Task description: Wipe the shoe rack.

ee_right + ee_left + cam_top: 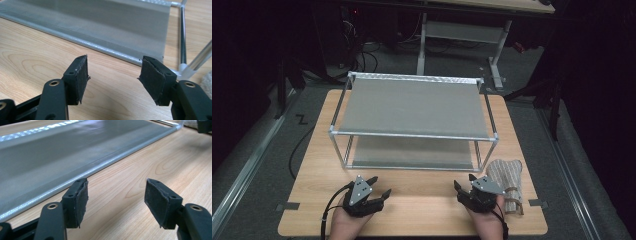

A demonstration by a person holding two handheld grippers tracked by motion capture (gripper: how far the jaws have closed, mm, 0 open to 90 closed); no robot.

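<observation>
Both hand-held grippers, left (pixel 381 187) and right (pixel 464 181), rest released and empty; the rolled cloth (pixel 507 184) lies unshelved beside the rack (pixel 412 134).

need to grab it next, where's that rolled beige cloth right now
In the high view the rolled beige cloth lies on the table at its near right, just right of the right gripper and beside the rack's front right leg.

My two-tier rack of silver metal tubes with grey fabric shelves (pixel 412 107) stands upright mid-table, long side facing me. Lower grey shelf (pixel 50 157) sits just above the wood. My rolled beige ribbed cloth (pixel 507 182) lies flat beside the rack's front right leg.
</observation>
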